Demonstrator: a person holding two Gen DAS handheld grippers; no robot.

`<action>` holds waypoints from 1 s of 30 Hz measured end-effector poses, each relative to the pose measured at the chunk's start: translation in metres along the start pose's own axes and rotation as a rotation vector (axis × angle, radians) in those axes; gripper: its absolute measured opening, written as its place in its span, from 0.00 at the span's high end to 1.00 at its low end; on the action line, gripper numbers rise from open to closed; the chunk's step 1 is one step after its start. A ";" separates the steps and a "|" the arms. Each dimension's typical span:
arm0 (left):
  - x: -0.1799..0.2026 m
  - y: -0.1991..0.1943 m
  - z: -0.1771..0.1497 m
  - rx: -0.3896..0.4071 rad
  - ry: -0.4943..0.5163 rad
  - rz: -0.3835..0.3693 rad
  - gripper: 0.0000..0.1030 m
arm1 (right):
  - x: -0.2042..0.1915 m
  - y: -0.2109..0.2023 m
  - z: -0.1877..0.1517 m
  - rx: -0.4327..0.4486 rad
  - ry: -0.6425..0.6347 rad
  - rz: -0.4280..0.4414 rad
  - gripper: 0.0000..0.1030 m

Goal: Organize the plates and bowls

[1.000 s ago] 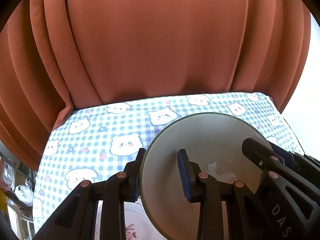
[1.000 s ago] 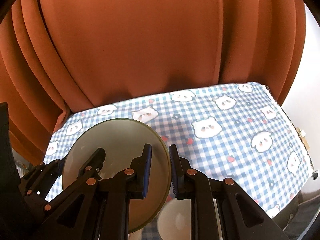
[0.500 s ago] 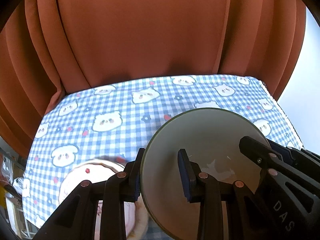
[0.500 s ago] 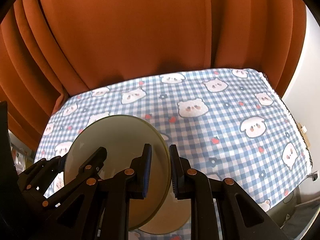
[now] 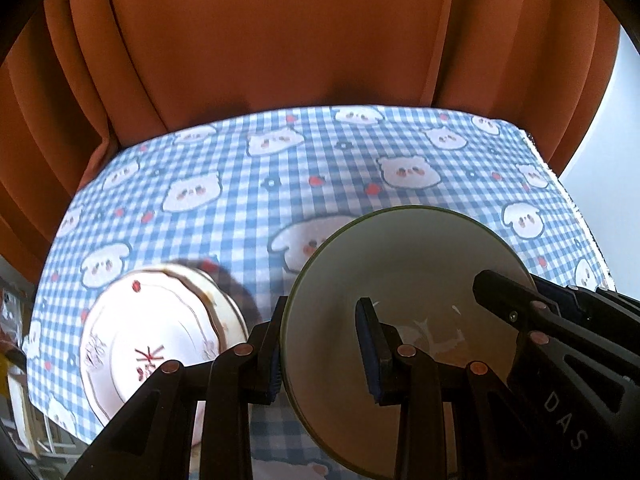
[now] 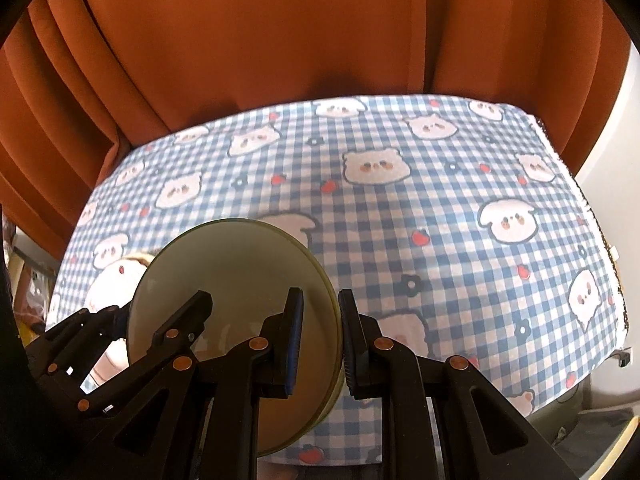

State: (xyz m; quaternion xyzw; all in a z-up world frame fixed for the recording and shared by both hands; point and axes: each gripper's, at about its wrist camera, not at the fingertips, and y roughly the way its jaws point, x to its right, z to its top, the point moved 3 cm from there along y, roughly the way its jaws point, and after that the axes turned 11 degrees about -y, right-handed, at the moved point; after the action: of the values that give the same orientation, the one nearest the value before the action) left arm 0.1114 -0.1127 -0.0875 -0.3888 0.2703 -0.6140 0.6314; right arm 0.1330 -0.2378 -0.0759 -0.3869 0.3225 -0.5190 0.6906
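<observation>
Both grippers hold one olive-green bowl [image 5: 412,280] above the table. My left gripper [image 5: 322,348] is shut on its left rim, one finger inside and one outside. My right gripper [image 6: 320,344] is shut on its right rim; the bowl [image 6: 228,276] fills the lower left of the right wrist view. A white plate with pink markings [image 5: 156,344] lies on the tablecloth below and left of the bowl, and its edge shows in the right wrist view [image 6: 116,280].
The table carries a blue-checked cloth with bear faces [image 5: 280,184]. An orange curtain [image 5: 280,40] hangs behind its far edge. The cloth's right edge [image 6: 600,220] drops off to a pale wall.
Both grippers with the bowl have tilted down and moved lower toward the table. The white plate has come fully into view at the left.
</observation>
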 end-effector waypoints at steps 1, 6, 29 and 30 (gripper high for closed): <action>0.000 0.002 -0.002 -0.008 -0.004 0.003 0.70 | 0.001 0.002 -0.001 -0.007 -0.003 0.002 0.80; 0.001 0.011 -0.012 -0.040 -0.027 0.020 0.70 | 0.003 0.014 -0.009 -0.051 -0.027 0.016 0.80; 0.008 0.027 -0.026 -0.046 -0.022 0.226 0.70 | 0.005 0.048 -0.016 -0.103 -0.130 0.076 0.80; 0.009 0.027 -0.025 -0.042 -0.019 0.231 0.70 | 0.005 0.050 -0.016 -0.102 -0.129 0.079 0.80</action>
State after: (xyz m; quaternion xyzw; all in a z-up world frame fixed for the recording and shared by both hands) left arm 0.1071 -0.1270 -0.1227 -0.3740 0.3203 -0.5276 0.6922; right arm 0.1438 -0.2377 -0.1275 -0.4411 0.3187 -0.4483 0.7091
